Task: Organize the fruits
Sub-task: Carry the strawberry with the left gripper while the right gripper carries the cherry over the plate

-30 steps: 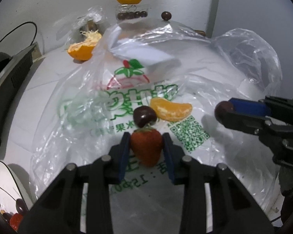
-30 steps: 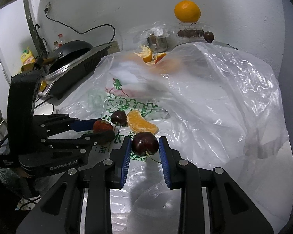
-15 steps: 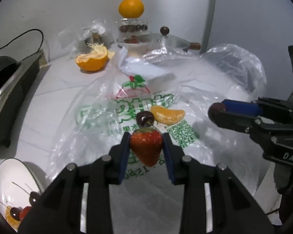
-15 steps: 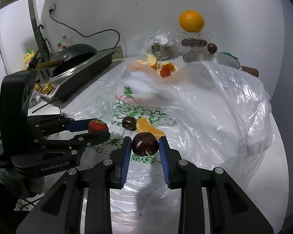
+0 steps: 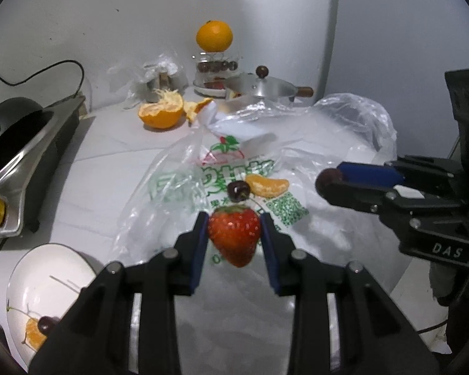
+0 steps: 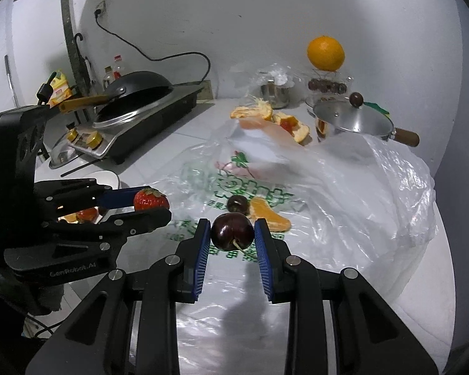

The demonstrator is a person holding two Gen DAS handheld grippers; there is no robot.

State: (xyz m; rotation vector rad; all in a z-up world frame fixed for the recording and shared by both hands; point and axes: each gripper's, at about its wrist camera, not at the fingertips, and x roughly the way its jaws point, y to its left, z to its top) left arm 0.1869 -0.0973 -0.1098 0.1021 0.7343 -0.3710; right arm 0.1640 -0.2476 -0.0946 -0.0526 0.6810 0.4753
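Observation:
My left gripper (image 5: 234, 234) is shut on a red strawberry (image 5: 234, 238), held above the clear plastic bag (image 5: 265, 143). My right gripper (image 6: 233, 232) is shut on a dark cherry (image 6: 233, 232) with its stem hanging down. In the left wrist view the right gripper (image 5: 328, 182) comes in from the right with the cherry (image 5: 326, 178) at its tip. On the bag lie a second cherry (image 5: 238, 190) and a mandarin segment (image 5: 267, 185), touching each other. A white plate (image 5: 51, 278) at lower left holds a cherry and an orange piece.
A stove with a black pan (image 6: 134, 93) lines the left side. At the back stand peeled orange halves (image 5: 161, 112), a lidded steel pot (image 5: 265, 89), and a clear box of cherries topped by a whole orange (image 5: 214, 36). The counter's edge runs at right.
Both grippers have risen and drawn back from the bag with their fruits still held. The white plate has come into the left wrist view at lower left.

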